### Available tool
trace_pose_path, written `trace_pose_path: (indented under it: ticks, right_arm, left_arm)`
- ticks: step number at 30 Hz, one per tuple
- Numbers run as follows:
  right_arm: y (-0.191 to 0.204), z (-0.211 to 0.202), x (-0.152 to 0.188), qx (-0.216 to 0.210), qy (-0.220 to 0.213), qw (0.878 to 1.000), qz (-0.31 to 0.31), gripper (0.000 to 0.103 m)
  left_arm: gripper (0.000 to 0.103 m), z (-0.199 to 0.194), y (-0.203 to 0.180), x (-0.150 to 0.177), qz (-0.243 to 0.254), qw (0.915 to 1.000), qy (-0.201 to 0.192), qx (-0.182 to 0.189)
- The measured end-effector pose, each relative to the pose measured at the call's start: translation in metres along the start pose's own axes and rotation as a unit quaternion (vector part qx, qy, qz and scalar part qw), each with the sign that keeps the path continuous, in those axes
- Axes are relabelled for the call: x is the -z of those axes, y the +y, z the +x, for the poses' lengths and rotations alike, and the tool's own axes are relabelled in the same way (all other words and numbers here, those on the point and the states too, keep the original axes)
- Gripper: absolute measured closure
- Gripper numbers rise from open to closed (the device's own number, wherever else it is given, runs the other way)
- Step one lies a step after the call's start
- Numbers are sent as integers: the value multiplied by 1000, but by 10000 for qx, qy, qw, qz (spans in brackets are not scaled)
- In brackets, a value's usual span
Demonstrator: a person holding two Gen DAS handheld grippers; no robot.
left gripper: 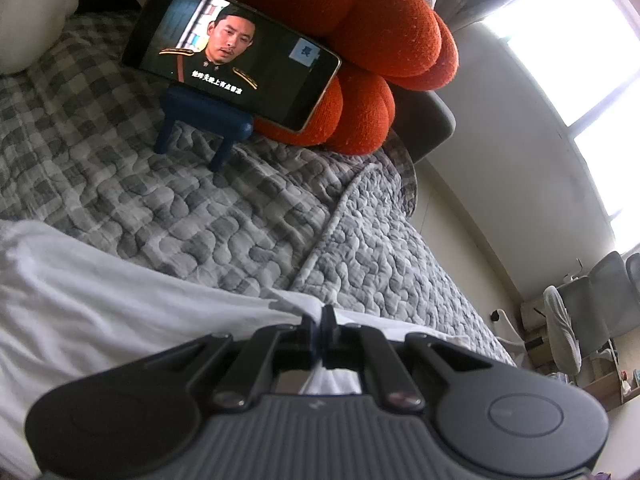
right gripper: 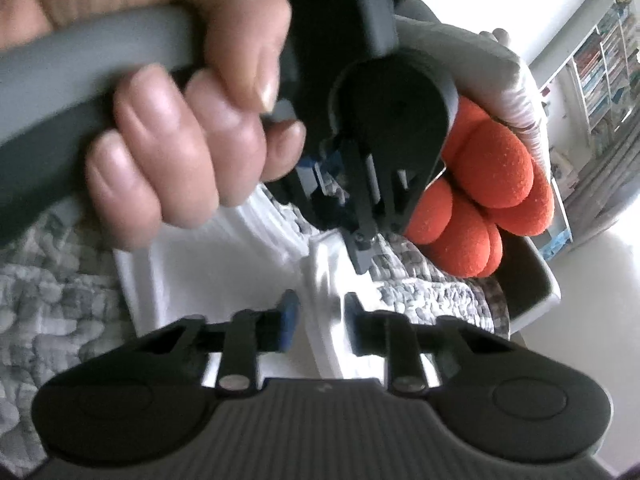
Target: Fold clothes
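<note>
White garment [left gripper: 100,304] lengthwise across bed (pinched), left gripper [left gripper: 320,320]

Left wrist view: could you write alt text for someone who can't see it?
A hand-held gripper is shut on a white garment lying on a grey checked quilt. Behind, a phone on a blue stand plays a video beside an orange cushion.

Grey checked quilt [left gripper: 120,184] over bed; phone [left gripper: 232,54] playing video on blue stand [left gripper: 204,120]; orange knotted cushion [left gripper: 380,40] behind; office chair [left gripper: 608,296] by window.
</note>
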State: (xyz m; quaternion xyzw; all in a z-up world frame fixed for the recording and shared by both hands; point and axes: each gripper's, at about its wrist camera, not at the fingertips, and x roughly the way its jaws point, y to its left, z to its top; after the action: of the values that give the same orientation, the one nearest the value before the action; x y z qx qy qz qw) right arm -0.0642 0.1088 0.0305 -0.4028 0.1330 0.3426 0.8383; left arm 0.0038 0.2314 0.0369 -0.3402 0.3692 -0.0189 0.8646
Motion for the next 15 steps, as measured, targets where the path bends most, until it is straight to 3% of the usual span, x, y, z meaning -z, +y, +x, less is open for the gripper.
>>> trace_pose_path:
  ticks: [10, 12, 15]
  right_arm:
    - [0, -10, -4, -558, -17, 9984, -16, 98]
    - [1, -8, -4, -381, -26, 9993, -54, 98]
    - [-1, -6, -3, -65, -73, 9999, -58, 84]
  left_arm:
    - [101, 1, 2, 0, -30, 10000, 38, -21]
    - [101, 1, 1, 0, -20, 10000, 38, -23]
    - [101, 1, 2, 0, -47, 10000, 56, -16]
